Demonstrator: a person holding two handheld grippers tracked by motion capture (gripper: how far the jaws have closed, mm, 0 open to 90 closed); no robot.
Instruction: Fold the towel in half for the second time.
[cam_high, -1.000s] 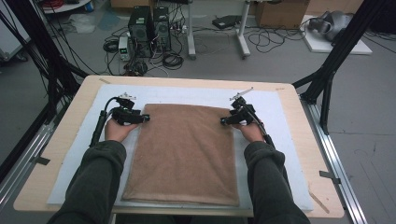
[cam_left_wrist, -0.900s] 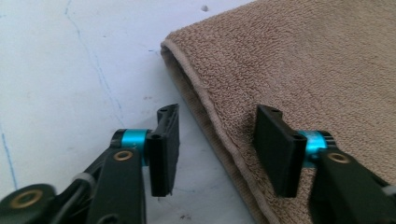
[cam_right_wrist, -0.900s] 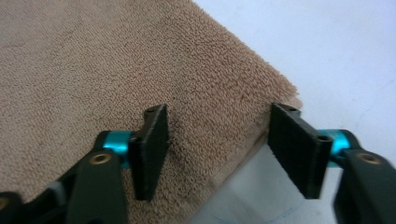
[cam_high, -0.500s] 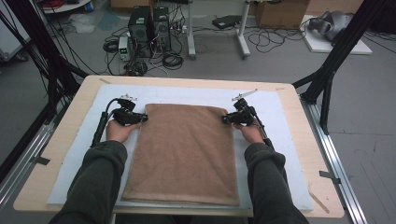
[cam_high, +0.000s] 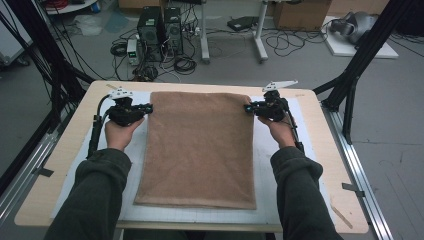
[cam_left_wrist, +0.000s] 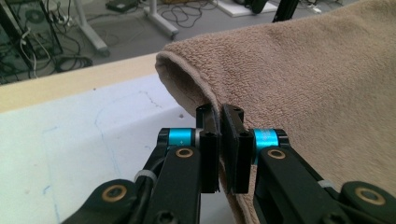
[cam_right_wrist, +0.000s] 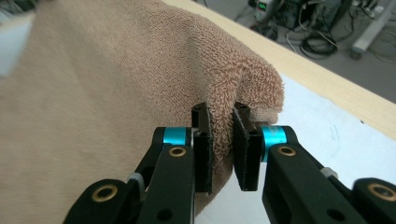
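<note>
Where the left claw (cam_left_wrist: 219, 140) meets the brown towel (cam_high: 200, 150), its two black jaws have just closed down to a thin slit, and the towel's hemmed edge is pinched between the pads close to the far left corner. In the left gripper view that corner curls up off the white mat (cam_left_wrist: 93, 140), the fold open like a small tunnel beside the jaws. The right claw (cam_right_wrist: 222, 144) has likewise just been closing and now clamps a thick bunch of terry cloth at the far right corner; there the pile bulges between and above the pads, so the jaws stand a little further apart than the left pair.

From the high view, the left claw (cam_high: 145, 107) and the right claw (cam_high: 248, 107) sit at the two far corners of the towel, each held in a hand, the left hand (cam_high: 120, 132) and the right hand (cam_high: 280, 130), with dark green sleeves coming in from the near edge. The towel's far edge is raised between the claws, while the rest lies flat, running lengthwise toward the person in the middle of the mat. The mat covers most of the pale wooden counter (cam_high: 55, 170). Beyond the counter, cables and computer towers (cam_high: 160, 25) stand on the grey floor.
</note>
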